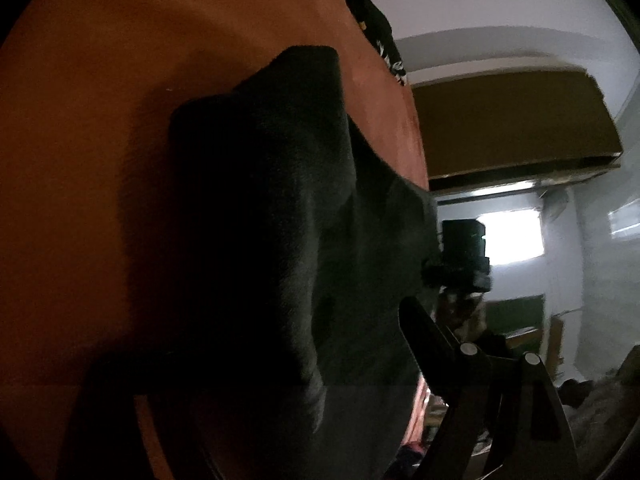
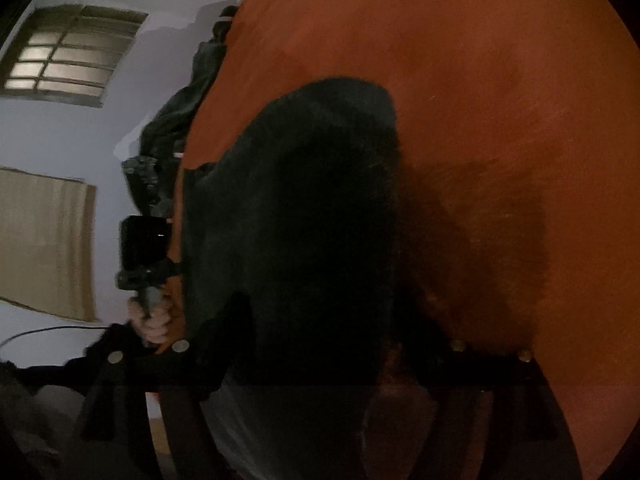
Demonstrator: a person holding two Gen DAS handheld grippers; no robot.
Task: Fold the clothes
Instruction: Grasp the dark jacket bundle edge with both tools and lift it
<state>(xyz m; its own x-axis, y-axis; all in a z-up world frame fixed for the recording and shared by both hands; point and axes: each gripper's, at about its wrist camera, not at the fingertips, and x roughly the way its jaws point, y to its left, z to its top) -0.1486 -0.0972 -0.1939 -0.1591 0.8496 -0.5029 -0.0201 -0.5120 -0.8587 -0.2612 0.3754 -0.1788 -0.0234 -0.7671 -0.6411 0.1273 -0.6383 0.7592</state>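
A dark garment [image 1: 280,200] lies bunched on the orange surface [image 1: 100,80], filling the middle of both views. My left gripper [image 1: 260,352] stands open around its near end. One finger [image 1: 424,332] shows at the cloth's right side, and the other is lost in shadow at the left. My right gripper [image 2: 320,340] also stands open, with the same garment [image 2: 304,208] between its wide-set fingers [image 2: 460,360]. Each view shows the other gripper, held by a hand [image 2: 152,320], at the surface's edge.
A second dark, patterned piece of clothing [image 1: 376,24] lies at the far edge of the orange surface, seen as a dark green heap [image 2: 180,112] in the right wrist view. Beyond are pale walls, a barred window [image 2: 68,56] and a brown panel [image 1: 516,120].
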